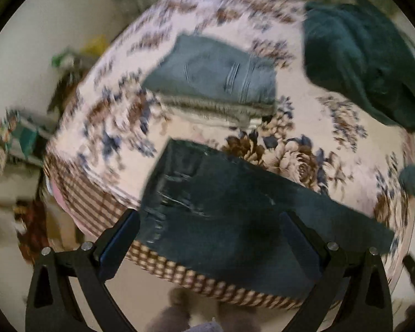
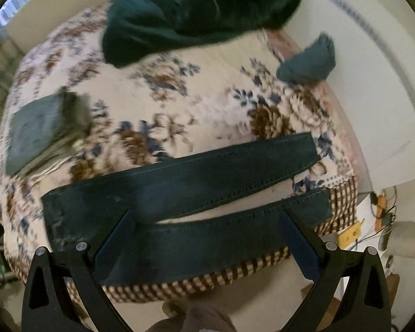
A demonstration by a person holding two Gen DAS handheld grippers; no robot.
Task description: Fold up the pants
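Directly below right hand-held gripper [image 2: 207, 238]: pants [image 2: 179, 182].

Bedspread [image 2: 207, 105] seems open between folded stack [image 2: 36, 130] and green heap [image 2: 179, 19].

A home bedroom: floral bedspread [image 2: 179, 105] on a bed (folded clothes [image 1: 207, 77] atop).

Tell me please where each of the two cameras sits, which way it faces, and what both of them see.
Left wrist view: sits on the left gripper, looks down along its open fingers at the waist end of the dark pants on the floral bed cover; a foot shows below.
Right wrist view: sits on the right gripper, faces down at the two spread legs of the dark pants; a foot shows below.
Shared: the pants, the bed cover, the folded grey jeans, the dark green garment.
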